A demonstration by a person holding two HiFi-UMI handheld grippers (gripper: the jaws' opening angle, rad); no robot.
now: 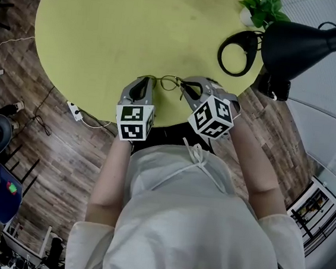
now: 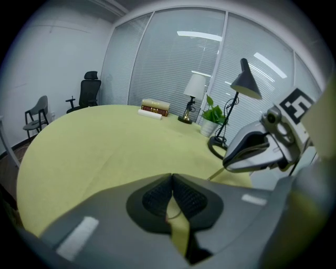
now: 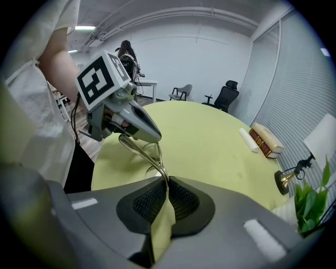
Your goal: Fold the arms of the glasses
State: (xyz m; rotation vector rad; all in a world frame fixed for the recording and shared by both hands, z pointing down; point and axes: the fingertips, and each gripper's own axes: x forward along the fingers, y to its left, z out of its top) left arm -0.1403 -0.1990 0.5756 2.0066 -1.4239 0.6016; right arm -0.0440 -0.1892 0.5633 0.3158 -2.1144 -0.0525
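Note:
Thin wire-framed glasses (image 1: 169,82) hang just above the near edge of the round yellow-green table (image 1: 107,35), held between my two grippers. My left gripper (image 1: 147,80) is shut on the glasses' left end; in the left gripper view a thin wire runs between its closed pads (image 2: 157,199). At the other end, my right gripper (image 1: 186,85) is shut on the frame; its own view shows the metal frame (image 3: 152,157) running from its pads (image 3: 149,202) up to the left gripper (image 3: 149,137). The lenses are faint and partly hidden.
A black desk lamp (image 1: 297,43) with a ring base (image 1: 239,52) stands at the table's right, beside a potted plant (image 1: 262,6). Books (image 3: 262,139) and a small shaded lamp (image 2: 194,94) sit at the far side. A power strip (image 1: 75,111) lies on the wooden floor.

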